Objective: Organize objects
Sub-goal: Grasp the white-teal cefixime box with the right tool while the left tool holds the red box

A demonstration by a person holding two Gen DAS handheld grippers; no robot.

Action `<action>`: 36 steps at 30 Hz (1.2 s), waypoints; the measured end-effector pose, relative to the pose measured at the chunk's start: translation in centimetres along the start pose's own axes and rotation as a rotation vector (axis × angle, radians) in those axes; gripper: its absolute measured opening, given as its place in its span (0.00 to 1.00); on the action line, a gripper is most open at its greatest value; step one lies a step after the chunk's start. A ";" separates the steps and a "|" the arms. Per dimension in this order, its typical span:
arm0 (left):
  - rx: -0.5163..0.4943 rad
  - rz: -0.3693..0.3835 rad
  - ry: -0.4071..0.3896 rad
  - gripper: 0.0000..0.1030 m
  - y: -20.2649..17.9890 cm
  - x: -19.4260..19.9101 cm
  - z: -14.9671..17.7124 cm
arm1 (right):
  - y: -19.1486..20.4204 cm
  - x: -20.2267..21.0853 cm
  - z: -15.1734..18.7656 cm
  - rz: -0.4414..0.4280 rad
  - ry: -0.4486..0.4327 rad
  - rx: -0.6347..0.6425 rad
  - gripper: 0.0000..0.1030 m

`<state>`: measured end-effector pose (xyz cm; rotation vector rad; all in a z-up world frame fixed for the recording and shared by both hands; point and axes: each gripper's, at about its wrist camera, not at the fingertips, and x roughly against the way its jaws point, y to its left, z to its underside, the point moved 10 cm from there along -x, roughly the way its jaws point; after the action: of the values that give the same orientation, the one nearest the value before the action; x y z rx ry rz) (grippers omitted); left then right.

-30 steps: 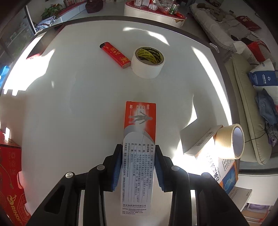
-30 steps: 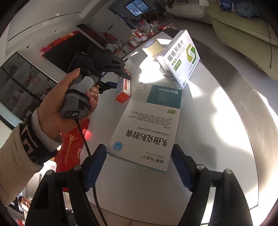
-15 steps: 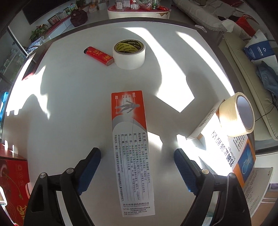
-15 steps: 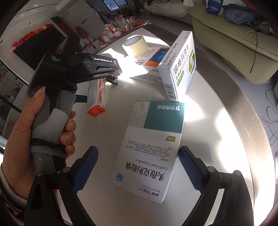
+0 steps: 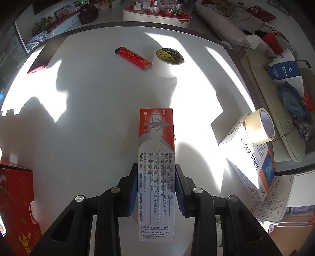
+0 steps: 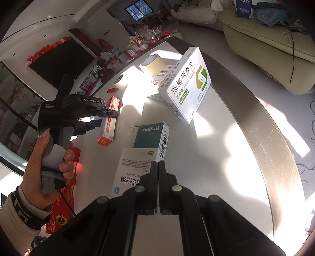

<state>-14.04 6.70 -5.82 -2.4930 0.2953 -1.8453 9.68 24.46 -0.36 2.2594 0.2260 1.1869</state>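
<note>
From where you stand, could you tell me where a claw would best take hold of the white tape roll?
Grip the white tape roll across its curved outer wall from above; it lies flat, core upward, and the red lighter crowds its left side.

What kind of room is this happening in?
Most likely a home living room: a cushioned sofa beside the white table, a dark television screen on the wall, and a cluttered coffee table beyond.

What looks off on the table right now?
The beige tape roll sits tipped on top of a white-and-orange medicine box, which overhangs the table edge. The white Repaglinide box stands propped at a tilt.
</note>
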 end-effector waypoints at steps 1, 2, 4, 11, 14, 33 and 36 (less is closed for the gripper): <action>-0.006 -0.003 -0.012 0.35 0.2 0.5 0.2 | 0.0 0.1 0.0 -0.018 0.004 -0.015 0.04; -0.011 -0.003 -0.023 0.35 0.4 1.0 0.4 | 0.3 0.1 -0.2 -0.027 0.000 -0.023 0.08; -0.015 0.007 -0.034 0.35 0.8 2.1 0.9 | 1.1 0.1 -0.6 -0.037 -0.014 -0.026 0.74; -0.029 0.076 -0.135 0.35 2.7 8.3 2.6 | 4.6 -2.4 -1.4 0.117 0.007 0.027 0.93; -0.047 0.099 -0.205 0.34 4.3 12.0 3.4 | 5.7 -4.6 -0.9 0.212 0.020 0.060 0.93; -0.021 0.086 -0.545 0.35 13.0 25.1 11.1 | 8.6 -2.5 3.1 -0.174 0.069 -0.146 0.71; -0.013 0.072 -0.567 0.35 13.4 25.7 11.8 | 10.3 -1.3 3.8 -0.371 0.090 -0.281 0.71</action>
<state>2.60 -11.80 13.15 -2.8237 0.3629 -1.0427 10.75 13.95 2.76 1.8265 0.4615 1.0490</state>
